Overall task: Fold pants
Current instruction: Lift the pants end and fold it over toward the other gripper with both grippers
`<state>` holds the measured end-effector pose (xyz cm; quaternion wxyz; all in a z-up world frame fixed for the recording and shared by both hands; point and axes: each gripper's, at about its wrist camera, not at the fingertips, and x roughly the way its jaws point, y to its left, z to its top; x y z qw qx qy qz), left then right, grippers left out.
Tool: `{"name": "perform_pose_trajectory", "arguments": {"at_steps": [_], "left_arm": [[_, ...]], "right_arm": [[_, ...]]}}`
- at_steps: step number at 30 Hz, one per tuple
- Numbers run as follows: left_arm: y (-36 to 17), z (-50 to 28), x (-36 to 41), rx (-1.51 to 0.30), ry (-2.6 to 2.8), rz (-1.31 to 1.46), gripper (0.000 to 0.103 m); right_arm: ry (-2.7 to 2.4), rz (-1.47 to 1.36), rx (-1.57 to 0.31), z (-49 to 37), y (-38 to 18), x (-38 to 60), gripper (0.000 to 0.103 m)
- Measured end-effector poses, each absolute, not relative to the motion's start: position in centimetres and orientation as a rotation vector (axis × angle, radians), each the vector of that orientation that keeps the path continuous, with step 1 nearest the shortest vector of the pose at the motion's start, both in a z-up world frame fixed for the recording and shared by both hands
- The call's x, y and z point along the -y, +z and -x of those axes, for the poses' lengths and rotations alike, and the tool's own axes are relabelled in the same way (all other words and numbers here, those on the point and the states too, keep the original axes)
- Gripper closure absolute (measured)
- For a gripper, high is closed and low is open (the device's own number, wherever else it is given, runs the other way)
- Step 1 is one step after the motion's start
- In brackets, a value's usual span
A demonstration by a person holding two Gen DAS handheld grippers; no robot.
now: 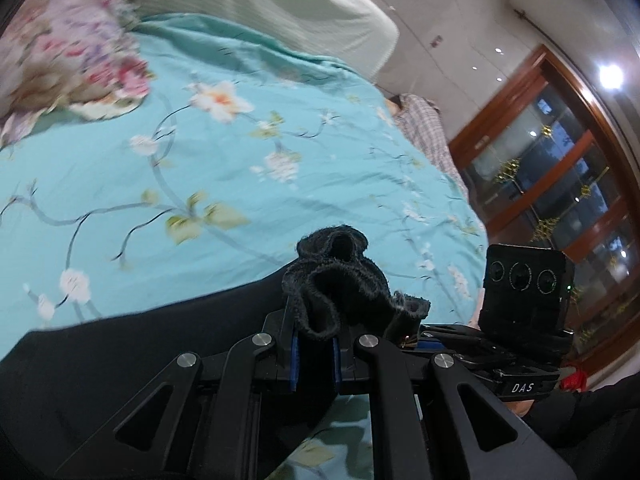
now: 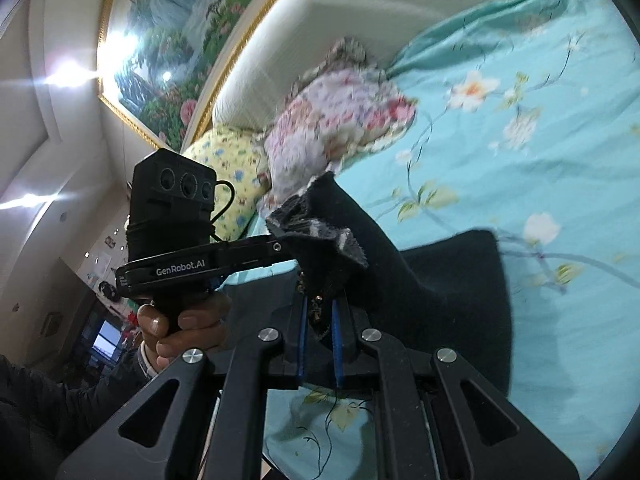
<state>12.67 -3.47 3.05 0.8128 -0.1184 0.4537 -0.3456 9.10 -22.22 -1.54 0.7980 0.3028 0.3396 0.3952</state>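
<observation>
The black pants [image 1: 120,344] are lifted over a turquoise floral bedsheet [image 1: 200,184]. My left gripper [image 1: 316,344] is shut on a bunched fuzzy edge of the pants [image 1: 336,276], which sticks up between its blue pads. My right gripper [image 2: 320,332] is shut on another bunched edge [image 2: 316,232], with a zipper pull hanging between its pads. From there the black cloth [image 2: 452,292] hangs down to the right over the sheet. The right gripper's body [image 1: 524,296] shows close beside the left one; the left gripper's body [image 2: 176,232] shows in the right wrist view, in a hand.
A floral pillow [image 1: 68,56] and a yellow pillow [image 2: 228,168] lie at the head of the bed by a white headboard [image 1: 304,8]. A checked cloth [image 1: 428,128] lies at the bed's far edge. A wooden glass door [image 1: 560,168] stands beyond. A framed painting [image 2: 188,36] hangs above.
</observation>
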Motion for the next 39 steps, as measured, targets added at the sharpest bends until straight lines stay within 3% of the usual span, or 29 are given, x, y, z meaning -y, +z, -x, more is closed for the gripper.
{"name": "perform_pose_trajectory", "arguments": {"at_steps": [17,18,22,39], "left_arm": [[-2.2,-11.5,-0.2,-1.050,-0.595,0.321,0.096],[-2.3,-11.3,-0.5,-1.050,-0.585,0.329,0.095],[-2.6,-10.6,-1.9,-1.044,-0.547,0.364,0.094],[-2.4,-6.9,-7.4,-0.989,-0.388,0.489,0.086]], "right_arm": [[0.829,-0.499,-0.895,-10.0,-4.2,17.5,0.087],[0.829,-0.499,-0.903,-10.1,-4.3,17.3,0.086],[0.861,-0.509,-0.929,-10.1,-4.8,16.5,0.058],[0.921,-0.471,-0.910,-8.8,-2.8,14.3,0.048]]}}
